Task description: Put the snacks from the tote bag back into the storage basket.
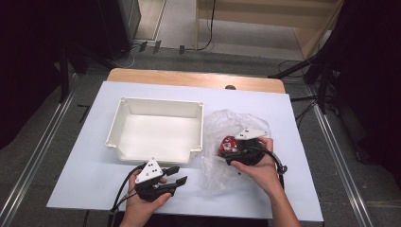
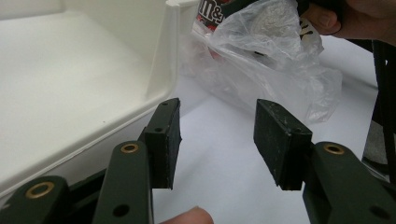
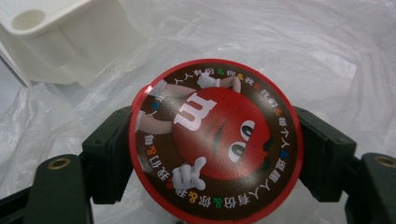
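White bin (image 1: 158, 130) sits left-centre on white table sheet (image 1: 85, 175), empty. My left gripper (image 1: 176, 176) hovers just below bin's near right corner, jaws apart, nothing between. Further right, clear plastic bag (image 1: 222, 125) lies crumpled beside bin. My right gripper (image 1: 230, 151) over bag, jaws clamped on round M&M's container (image 3: 215, 140).
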